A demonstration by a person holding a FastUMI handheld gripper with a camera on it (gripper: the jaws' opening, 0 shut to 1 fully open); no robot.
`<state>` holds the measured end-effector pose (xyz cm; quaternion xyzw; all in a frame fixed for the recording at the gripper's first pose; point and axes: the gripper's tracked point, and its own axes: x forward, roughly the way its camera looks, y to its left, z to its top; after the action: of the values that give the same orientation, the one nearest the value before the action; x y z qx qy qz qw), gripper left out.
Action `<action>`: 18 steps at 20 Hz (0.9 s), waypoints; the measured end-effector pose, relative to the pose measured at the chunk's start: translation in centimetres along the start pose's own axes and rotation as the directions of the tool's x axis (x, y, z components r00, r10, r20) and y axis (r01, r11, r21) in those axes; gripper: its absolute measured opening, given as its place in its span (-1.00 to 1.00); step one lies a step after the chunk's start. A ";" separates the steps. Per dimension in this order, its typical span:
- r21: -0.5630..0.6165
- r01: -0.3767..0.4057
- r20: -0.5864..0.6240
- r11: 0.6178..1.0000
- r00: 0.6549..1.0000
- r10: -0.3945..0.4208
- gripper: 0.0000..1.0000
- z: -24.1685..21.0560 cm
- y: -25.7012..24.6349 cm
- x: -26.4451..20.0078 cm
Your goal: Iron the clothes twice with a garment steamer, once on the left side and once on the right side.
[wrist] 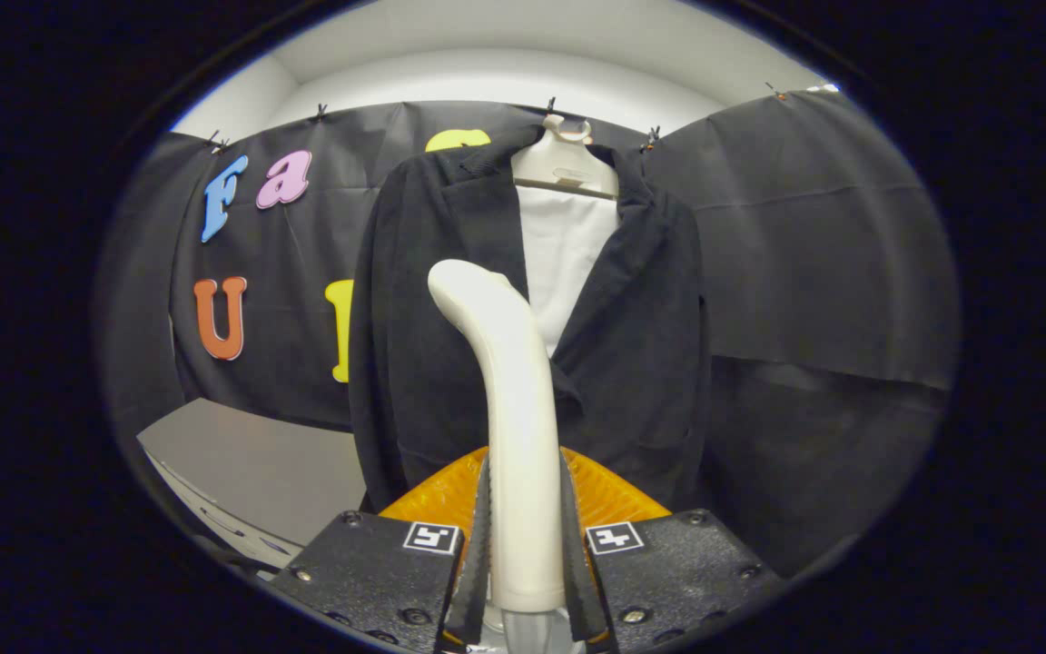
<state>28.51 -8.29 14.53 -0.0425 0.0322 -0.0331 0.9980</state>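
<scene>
A cream-white garment steamer (509,391) rises from between my fingers, its handle clamped on both sides, its curved head bending left near the jacket's chest. My gripper (526,545) is shut on that handle. Beyond it hangs a dark jacket (650,345) on a pale hanger (568,163), open at the front over a white panel (564,254). The steamer head sits in front of the jacket's left front panel, just left of the lapel; I cannot tell whether it touches the cloth.
A grey table top (260,463) lies to the lower left, beside the jacket's hem. Black cloth walls close in behind and to the right. An orange ribbed part (609,495) sits just behind my fingers.
</scene>
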 end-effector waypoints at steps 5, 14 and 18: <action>-0.012 0.004 -0.033 1.000 0.999 -0.005 -0.24 -1.8 0.0 -0.4; 0.000 0.001 -0.136 1.000 0.991 -0.001 -0.24 -6.0 -0.3 -0.5; 0.010 0.012 -0.184 1.000 0.983 -0.010 -0.24 -8.3 -0.9 -0.6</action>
<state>27.32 -9.88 6.35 -0.0337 0.1237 -0.0424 0.9908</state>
